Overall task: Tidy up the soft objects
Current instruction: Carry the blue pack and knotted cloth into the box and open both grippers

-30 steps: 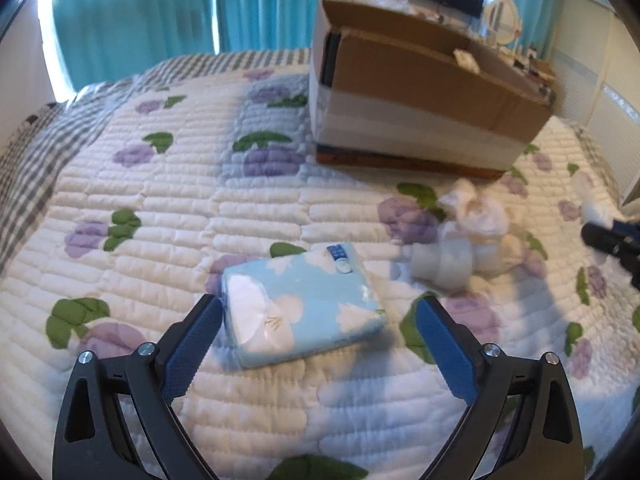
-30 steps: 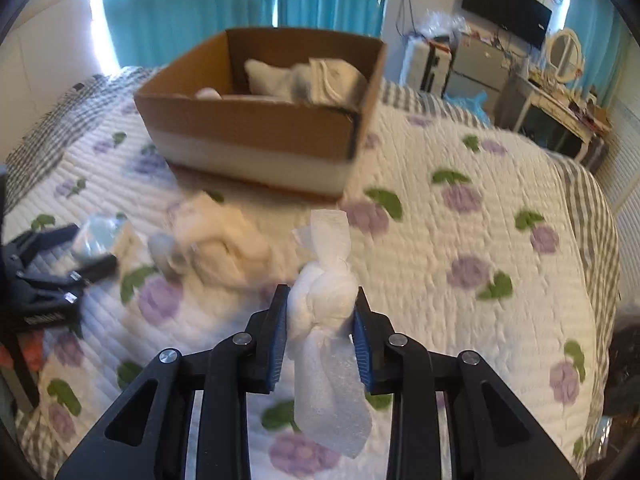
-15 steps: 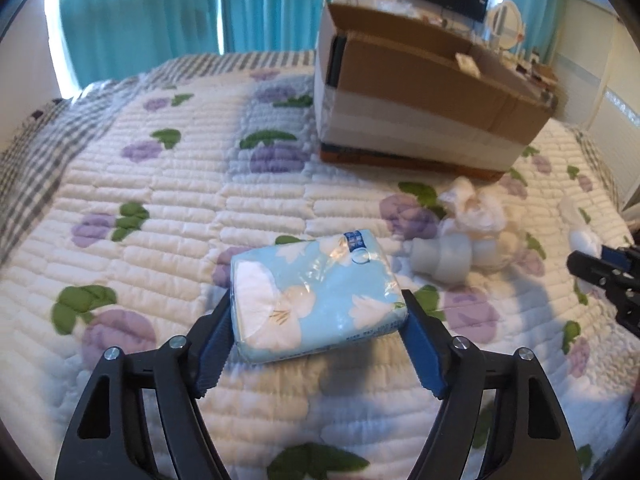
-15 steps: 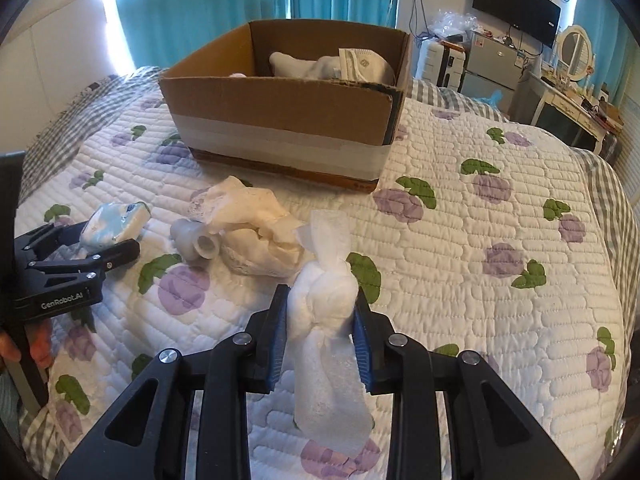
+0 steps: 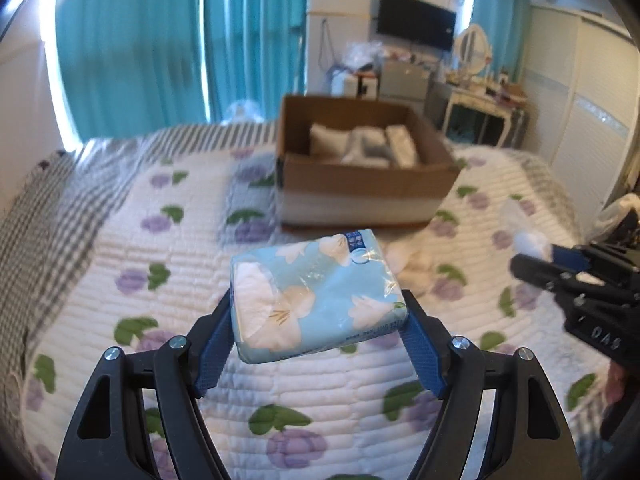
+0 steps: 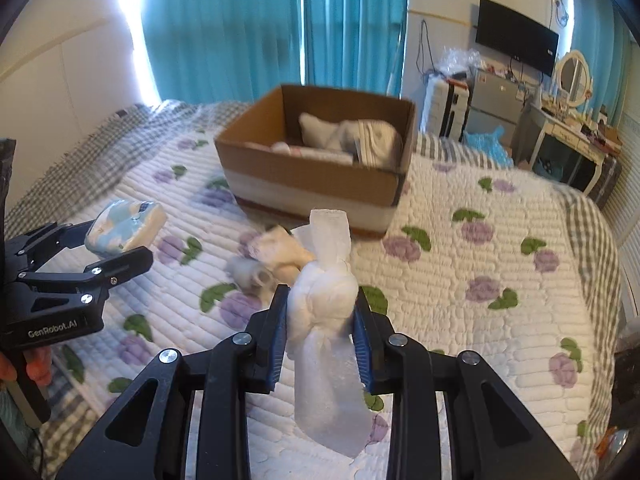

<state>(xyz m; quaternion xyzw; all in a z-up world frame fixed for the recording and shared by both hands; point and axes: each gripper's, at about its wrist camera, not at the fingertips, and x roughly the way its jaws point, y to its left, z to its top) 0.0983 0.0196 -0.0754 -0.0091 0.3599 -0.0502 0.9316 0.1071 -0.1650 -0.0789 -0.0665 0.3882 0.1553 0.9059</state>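
My left gripper (image 5: 319,320) is shut on a light blue floral tissue pack (image 5: 316,298), held in the air above the bed; the pack (image 6: 124,226) also shows in the right wrist view, at the left. My right gripper (image 6: 322,322) is shut on a knotted white cloth (image 6: 324,308), whose tail hangs below the pads. A cardboard box (image 5: 360,192) with several pale soft items inside stands on the bed farther back; the same box (image 6: 316,184) shows in the right wrist view. A cream cloth bundle (image 6: 280,252) with a small grey roll (image 6: 252,272) lies in front of the box.
The quilt (image 6: 500,260) with purple flowers covers the bed, a grey checked blanket (image 5: 36,216) at its left edge. Teal curtains (image 6: 240,28), a wall television (image 6: 516,42), a dresser with mirror (image 6: 572,120) stand beyond the bed. A person's hand (image 6: 36,364) holds the left gripper's handle.
My left gripper closed on the tissue pack and lifted it off the quilt. My right gripper rose with the knotted cloth still in it. The box's inside now shows in both views.
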